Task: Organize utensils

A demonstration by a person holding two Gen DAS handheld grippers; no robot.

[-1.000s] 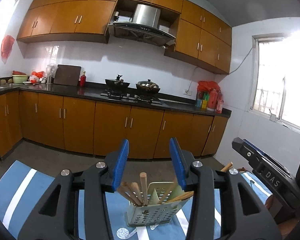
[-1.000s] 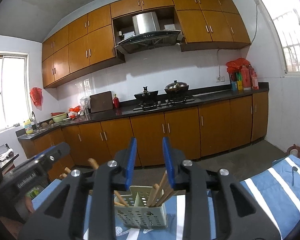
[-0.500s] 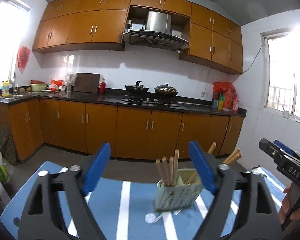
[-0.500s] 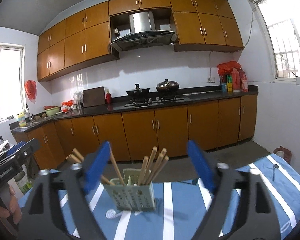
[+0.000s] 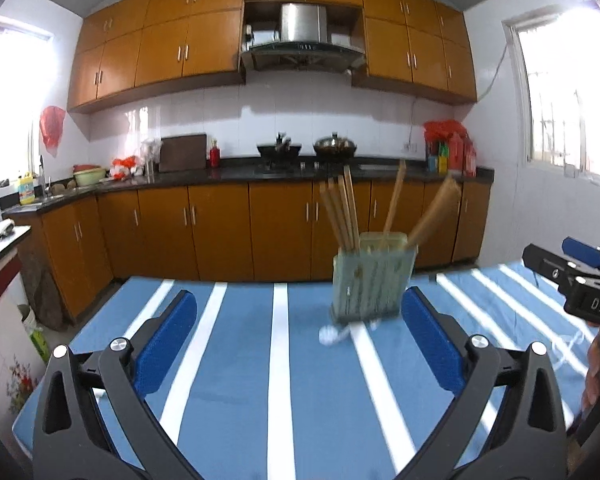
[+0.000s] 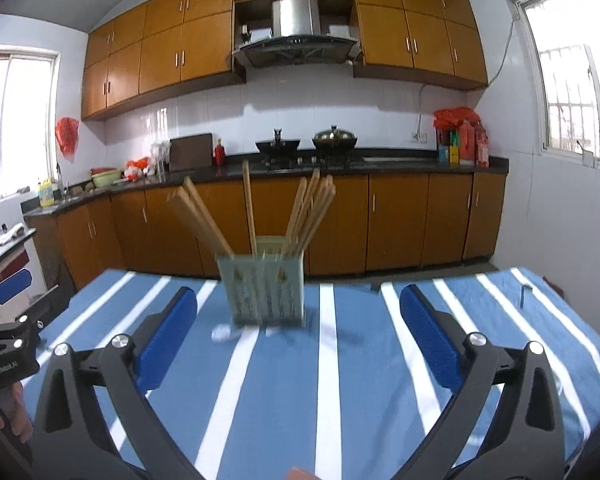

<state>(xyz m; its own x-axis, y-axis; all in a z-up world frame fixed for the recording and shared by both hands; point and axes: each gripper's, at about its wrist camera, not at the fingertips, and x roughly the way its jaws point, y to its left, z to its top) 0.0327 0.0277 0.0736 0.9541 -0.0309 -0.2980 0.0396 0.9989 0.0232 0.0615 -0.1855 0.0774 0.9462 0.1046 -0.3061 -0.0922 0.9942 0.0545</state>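
Note:
A pale green perforated utensil holder [image 5: 370, 282] stands upright on the blue striped tablecloth [image 5: 236, 360], with several wooden chopsticks [image 5: 342, 212] sticking up out of it. It also shows in the right wrist view [image 6: 266, 290] with the chopsticks [image 6: 310, 212] fanned out. A small white piece [image 5: 332, 334] lies at its base. My left gripper [image 5: 298, 340] is open and empty, well back from the holder. My right gripper [image 6: 298, 338] is open and empty, also back from it. Each gripper shows at the edge of the other's view.
The table's far edge lies just behind the holder. Beyond it stand kitchen cabinets [image 5: 220, 232] and a dark counter with pots [image 5: 334, 146]. A thin dark item [image 6: 523, 296] lies on the cloth at the far right. Windows are on both sides.
Both grippers have opened wide and pulled back from the holder, which now stands farther off on the table. The views have dropped to show more tablecloth.

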